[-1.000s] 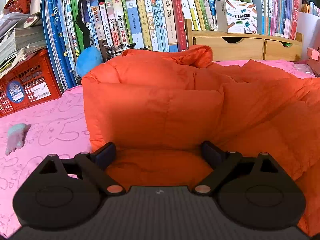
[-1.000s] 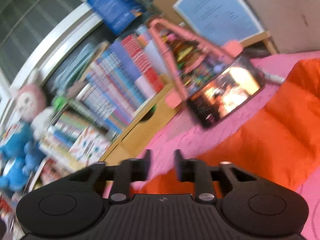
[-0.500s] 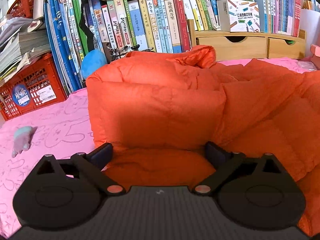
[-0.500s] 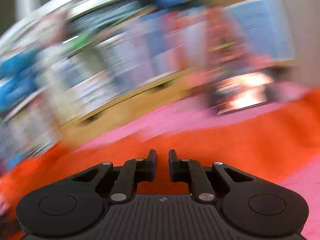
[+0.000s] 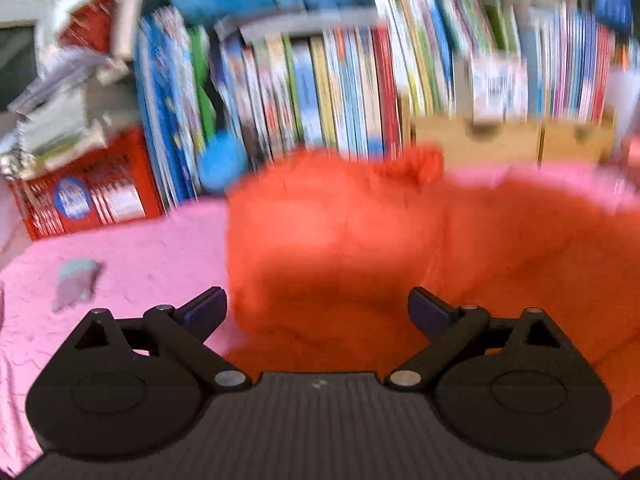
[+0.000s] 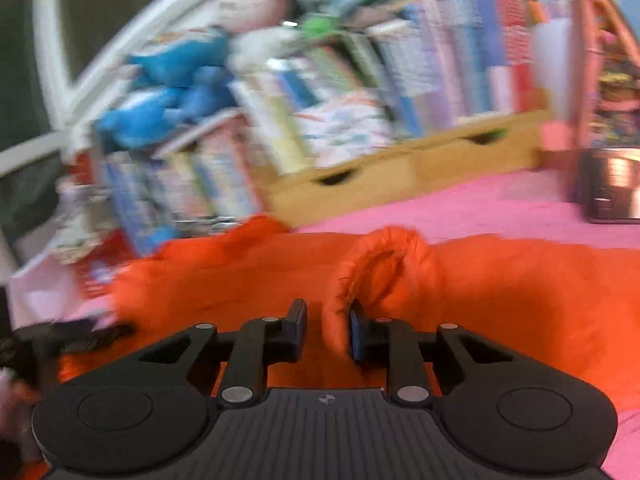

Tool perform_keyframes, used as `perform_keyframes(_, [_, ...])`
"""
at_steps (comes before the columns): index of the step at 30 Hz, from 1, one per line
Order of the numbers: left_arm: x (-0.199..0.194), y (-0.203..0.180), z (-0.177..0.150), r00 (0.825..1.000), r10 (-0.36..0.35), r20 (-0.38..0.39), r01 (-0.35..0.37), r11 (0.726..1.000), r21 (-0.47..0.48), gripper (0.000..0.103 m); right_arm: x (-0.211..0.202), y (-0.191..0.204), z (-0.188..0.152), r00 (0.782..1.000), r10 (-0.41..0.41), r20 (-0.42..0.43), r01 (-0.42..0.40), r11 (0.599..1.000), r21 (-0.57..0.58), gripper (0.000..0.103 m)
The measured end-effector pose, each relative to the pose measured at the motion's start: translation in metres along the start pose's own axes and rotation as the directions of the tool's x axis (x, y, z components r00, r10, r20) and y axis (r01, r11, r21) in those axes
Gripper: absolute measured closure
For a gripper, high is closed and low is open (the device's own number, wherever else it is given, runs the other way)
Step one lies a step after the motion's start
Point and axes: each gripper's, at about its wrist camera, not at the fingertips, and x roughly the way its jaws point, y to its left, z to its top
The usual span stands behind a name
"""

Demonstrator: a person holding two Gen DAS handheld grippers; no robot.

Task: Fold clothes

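Note:
An orange puffer jacket [image 5: 340, 240] lies bunched on a pink bedspread [image 5: 140, 248]. My left gripper [image 5: 318, 308] hovers over its near edge, jaws wide open, nothing between them. In the right wrist view the same jacket [image 6: 520, 288] spreads across the foreground, and a raised sleeve cuff [image 6: 380, 264] loops up just ahead of my right gripper [image 6: 326, 328]. Its jaws are narrow and opening. A fold of the cuff stands between them, against the right pad, with a gap at the left pad. Both views are motion-blurred.
Rows of books [image 5: 320, 92] and a wooden drawer unit [image 6: 400, 176] line the back. A red crate [image 5: 88, 196] stands at the left, with a small soft toy [image 5: 76, 280] on the bedspread. A phone on a stand [image 6: 612, 184] sits at right; plush toys [image 6: 180, 80] top the books.
The left gripper has lifted and drawn back a little, still open. The right gripper swung across and rolled level, narrowed its jaws, and now has the orange cuff between them.

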Motion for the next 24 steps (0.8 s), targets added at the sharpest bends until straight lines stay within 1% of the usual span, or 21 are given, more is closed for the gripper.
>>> perform_keyframes(2, [-0.014, 0.004, 0.009, 0.998, -0.015, 0.058, 0.017, 0.999, -0.043, 0.004, -0.012, 0.03, -0.009, 0.998, 0.055, -0.01, -0.056, 0.996, -0.072, 0.079])
perform_keyframes(4, [-0.018, 0.001, 0.014, 0.996, -0.034, 0.077, 0.038, 0.998, -0.047, 0.004, -0.023, 0.061, -0.017, 0.996, 0.084, -0.04, -0.09, 0.98, -0.175, 0.078])
perform_keyframes(5, [-0.016, -0.003, 0.013, 0.997, -0.04, 0.073, 0.042, 0.999, -0.029, 0.003, -0.027, 0.076, -0.021, 0.994, 0.09, -0.056, -0.1, 0.968, -0.231, 0.077])
perform_keyframes(6, [-0.013, -0.009, 0.012, 0.997, -0.043, 0.066, 0.044, 0.999, -0.005, 0.003, -0.031, 0.088, -0.027, 0.995, 0.079, -0.067, -0.095, 0.955, -0.281, 0.07])
perform_keyframes(7, [-0.007, -0.014, 0.009, 0.998, -0.039, 0.047, 0.039, 0.999, 0.021, 0.003, -0.033, 0.098, -0.033, 0.995, 0.067, -0.077, -0.088, 0.941, -0.326, 0.067])
perform_keyframes(8, [0.0, -0.02, 0.005, 0.999, -0.033, 0.024, 0.032, 0.998, 0.048, 0.004, -0.031, 0.102, -0.035, 0.995, 0.048, -0.082, -0.074, 0.937, -0.342, 0.061])
perform_keyframes(9, [0.005, -0.022, 0.001, 1.0, -0.029, 0.002, 0.029, 0.998, 0.059, 0.004, -0.029, 0.105, -0.037, 0.996, 0.03, -0.087, -0.059, 0.932, -0.358, 0.058])
perform_keyframes(10, [0.009, -0.023, -0.003, 0.999, -0.027, -0.019, 0.028, 0.998, 0.063, 0.004, -0.027, 0.108, -0.039, 0.996, 0.013, -0.091, -0.046, 0.928, -0.369, 0.058])
perform_keyframes(12, [0.018, -0.024, -0.011, 0.998, -0.021, -0.06, 0.026, 0.997, 0.072, 0.003, -0.026, 0.103, -0.038, 0.996, 0.002, -0.094, -0.034, 0.941, -0.337, 0.057])
perform_keyframes(13, [0.023, -0.025, -0.015, 0.997, -0.019, -0.081, 0.025, 0.997, 0.077, 0.003, -0.025, 0.101, -0.036, 0.997, -0.015, -0.081, -0.013, 0.943, -0.332, 0.056])
perform_keyframes(15, [0.024, -0.023, -0.017, 0.996, -0.017, -0.092, 0.024, 0.997, 0.07, 0.002, -0.022, 0.097, -0.033, 0.997, -0.058, -0.048, 0.039, 0.946, -0.323, 0.045])
perform_keyframes(16, [0.026, -0.022, -0.017, 0.995, -0.016, -0.098, 0.023, 0.997, 0.071, 0.002, -0.019, 0.094, -0.031, 0.996, -0.081, -0.031, 0.067, 0.947, -0.314, 0.044])
perform_keyframes(20, [0.029, -0.025, -0.018, 0.992, -0.011, -0.125, 0.022, 0.996, 0.088, 0.001, 0.002, 0.07, -0.019, 0.992, -0.127, -0.012, 0.123, 0.978, -0.169, 0.038])
perform_keyframes(21, [0.029, -0.025, -0.019, 0.992, -0.009, -0.129, 0.021, 0.995, 0.093, 0.001, 0.008, 0.063, -0.016, 0.992, -0.126, -0.014, 0.124, 0.986, -0.11, 0.038])
perform_keyframes(22, [0.029, -0.026, -0.019, 0.991, -0.007, -0.132, 0.02, 0.995, 0.098, 0.001, 0.013, 0.054, -0.013, 0.995, -0.102, -0.022, 0.101, 0.994, -0.041, 0.038])
perform_keyframes(23, [0.029, -0.026, -0.02, 0.991, -0.005, -0.133, 0.018, 0.995, 0.1, 0.001, 0.02, 0.043, -0.009, 0.998, -0.049, -0.04, 0.051, 0.998, 0.039, 0.037])
perform_keyframes(24, [0.029, -0.026, -0.021, 0.991, -0.005, -0.136, 0.018, 0.995, 0.1, 0.001, 0.027, 0.032, -0.005, 0.998, 0.007, -0.055, -0.001, 0.993, 0.117, 0.037])
